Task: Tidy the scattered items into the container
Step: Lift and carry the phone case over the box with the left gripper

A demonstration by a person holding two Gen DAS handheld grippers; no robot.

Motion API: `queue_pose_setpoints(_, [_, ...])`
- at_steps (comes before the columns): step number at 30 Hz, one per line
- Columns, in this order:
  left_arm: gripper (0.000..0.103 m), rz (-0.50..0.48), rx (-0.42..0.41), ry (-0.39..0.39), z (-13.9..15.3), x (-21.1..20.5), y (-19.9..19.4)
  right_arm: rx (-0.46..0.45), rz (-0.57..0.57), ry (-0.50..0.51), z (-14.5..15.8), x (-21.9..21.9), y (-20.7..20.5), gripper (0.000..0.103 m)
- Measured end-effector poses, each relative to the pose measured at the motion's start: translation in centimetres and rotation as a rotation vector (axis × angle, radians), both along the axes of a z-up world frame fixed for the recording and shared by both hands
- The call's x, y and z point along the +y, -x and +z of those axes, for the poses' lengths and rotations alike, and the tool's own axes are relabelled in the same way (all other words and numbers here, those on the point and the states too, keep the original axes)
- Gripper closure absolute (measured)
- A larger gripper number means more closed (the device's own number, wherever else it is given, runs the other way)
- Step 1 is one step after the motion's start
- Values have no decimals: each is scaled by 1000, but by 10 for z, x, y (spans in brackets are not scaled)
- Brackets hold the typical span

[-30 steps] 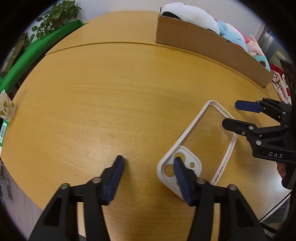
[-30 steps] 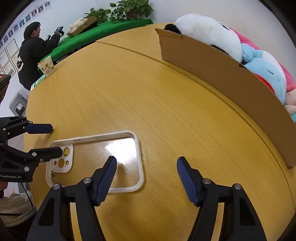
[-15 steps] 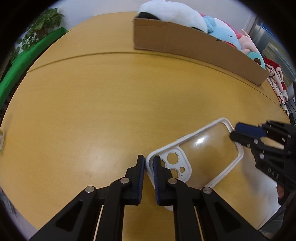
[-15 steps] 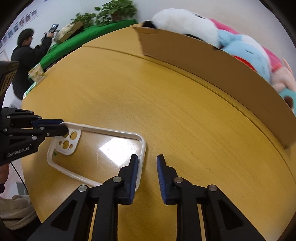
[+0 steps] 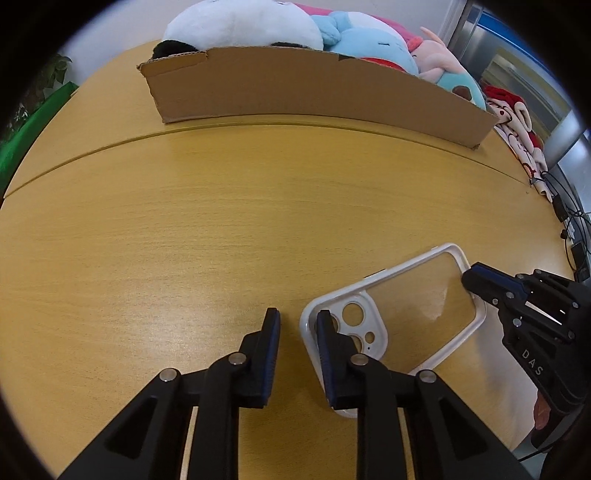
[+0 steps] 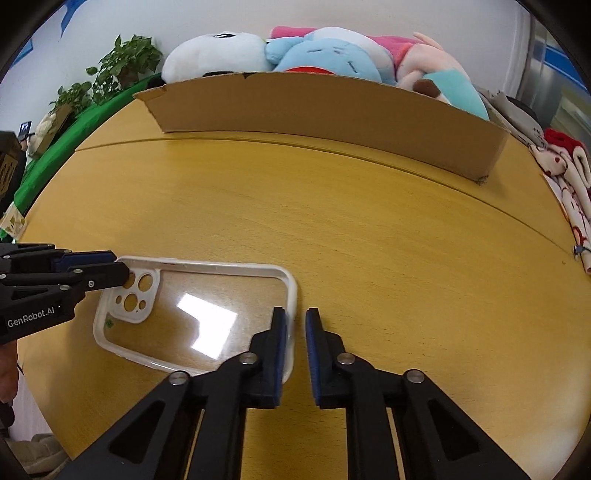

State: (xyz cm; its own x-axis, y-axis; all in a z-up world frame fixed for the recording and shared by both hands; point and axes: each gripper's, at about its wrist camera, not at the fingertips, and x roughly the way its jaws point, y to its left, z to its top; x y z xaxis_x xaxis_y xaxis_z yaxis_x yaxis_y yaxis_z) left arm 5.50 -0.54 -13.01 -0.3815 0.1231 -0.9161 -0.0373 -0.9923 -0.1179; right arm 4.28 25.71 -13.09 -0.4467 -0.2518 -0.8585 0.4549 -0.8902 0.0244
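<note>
A clear phone case with a white rim (image 5: 413, 306) lies over the wooden table (image 5: 221, 229); it also shows in the right wrist view (image 6: 207, 306). My left gripper (image 5: 297, 332) is closed on the camera-end rim of the case. My right gripper (image 6: 295, 332) is closed on the rim at the opposite end. The right gripper shows in the left wrist view (image 5: 476, 278), the left gripper in the right wrist view (image 6: 118, 266). A long cardboard box (image 5: 314, 88) stands across the far side of the table, with plush toys (image 5: 251, 26) showing above its wall.
More plush toys (image 5: 517, 122) lie at the table's right edge, with cables (image 5: 561, 206) beyond it. A green-covered table with plants (image 6: 110, 70) stands at the far left. The table's seam runs in front of the box.
Both grippers went from wide open to closed on the case's two ends. The box now sits nearer and more central in both views.
</note>
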Motion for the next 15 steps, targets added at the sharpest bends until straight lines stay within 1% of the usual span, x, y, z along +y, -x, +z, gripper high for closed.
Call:
queue_pose_setpoints(1, [91,6,0,3,0,-2,0,1,9,-1,0,-3,-1,95])
queue_pose_setpoints(3, [95,12,-5,-5,1,-6,1,-5,26,12,1,-7,-1,95])
queue_pose_setpoints(7, [96,30,7,-42,5,-19,1,-8,40,33,3,-10,-2,96])
queue_pose_setpoints(9, [96,34,26,-73,12,-25,1,-3,41,46,5,-9,-1,96])
queue_pose_setpoints(11, [96,26,51,-86,21,-28,3,11,39,59,13,-8,-1,96])
queue_pose_setpoints(15, [96,10,112,-106,48,-35,12,65,31,77,38,-4,1,96])
